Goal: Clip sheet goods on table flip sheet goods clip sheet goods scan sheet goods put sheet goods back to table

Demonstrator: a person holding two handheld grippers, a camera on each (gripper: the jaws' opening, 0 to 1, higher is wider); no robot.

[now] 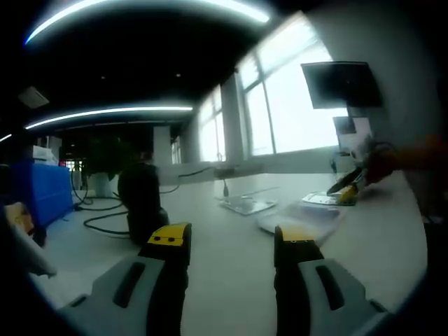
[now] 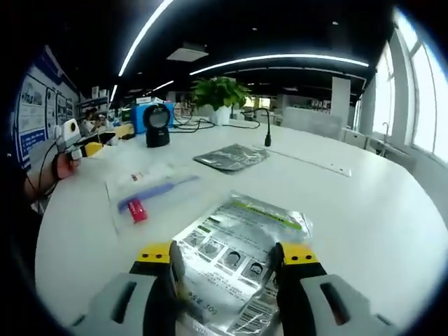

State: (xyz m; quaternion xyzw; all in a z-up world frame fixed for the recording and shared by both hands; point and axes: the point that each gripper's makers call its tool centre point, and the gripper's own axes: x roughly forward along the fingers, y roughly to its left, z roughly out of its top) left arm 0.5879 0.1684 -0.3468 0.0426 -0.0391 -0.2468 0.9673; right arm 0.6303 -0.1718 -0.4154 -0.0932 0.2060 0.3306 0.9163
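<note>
The right gripper [image 2: 225, 269] hangs with jaws released over a printed silver sheet pack [image 2: 241, 255] lying near on the white table [image 2: 364, 210]. A clear toothbrush pack [image 2: 150, 192] lies left, a dark pouch [image 2: 231, 157] and black scanner [image 2: 157, 124] farther. The left gripper [image 1: 231, 245] stands released, grasping nothing.

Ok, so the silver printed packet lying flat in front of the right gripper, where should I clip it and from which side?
Clip the near edge of the silver packet, coming in low along the table. It lies flat, so only a thin edge fits between the jaws. The right gripper is open with that near edge already between its jaws, so I'd close there rather than reach for the far green-striped end.
</note>
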